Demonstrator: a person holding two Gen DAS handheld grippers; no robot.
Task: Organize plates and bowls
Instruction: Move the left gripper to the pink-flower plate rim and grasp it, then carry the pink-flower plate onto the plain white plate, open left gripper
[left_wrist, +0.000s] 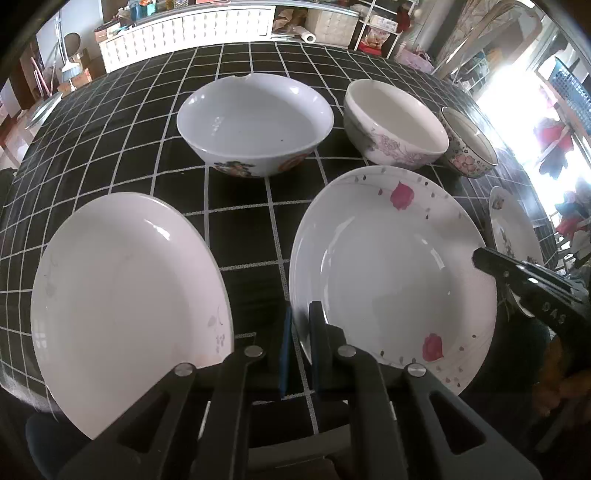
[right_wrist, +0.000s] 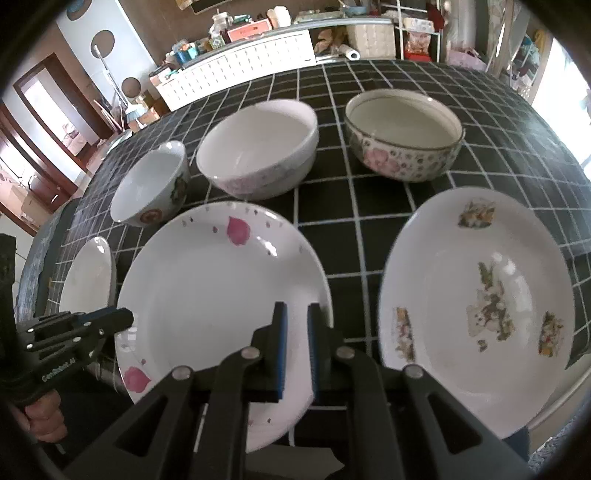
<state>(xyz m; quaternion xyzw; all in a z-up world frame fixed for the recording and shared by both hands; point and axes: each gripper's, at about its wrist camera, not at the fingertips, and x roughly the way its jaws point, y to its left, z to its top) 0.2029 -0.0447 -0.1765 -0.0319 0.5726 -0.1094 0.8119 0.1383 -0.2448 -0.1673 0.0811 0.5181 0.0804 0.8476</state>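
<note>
A pink-petal plate (left_wrist: 391, 273) (right_wrist: 218, 295) lies in the middle of the checked table. My left gripper (left_wrist: 301, 314) is shut on its left rim. My right gripper (right_wrist: 297, 314) is shut on its right rim. A plain white plate (left_wrist: 125, 295) (right_wrist: 86, 282) lies to its left, and a plate with a brown-green pattern (right_wrist: 476, 310) (left_wrist: 513, 229) to its right. Behind stand three bowls: a chipped white bowl (left_wrist: 255, 122) (right_wrist: 151, 184), a pale floral bowl (left_wrist: 395, 122) (right_wrist: 258, 147) and a pink-flower bowl (right_wrist: 404, 133) (left_wrist: 469, 144).
The black-and-white checked tablecloth (left_wrist: 240, 229) covers the table. A white cabinet (right_wrist: 240, 70) and cluttered shelves stand behind the far edge. A bright window is at the right.
</note>
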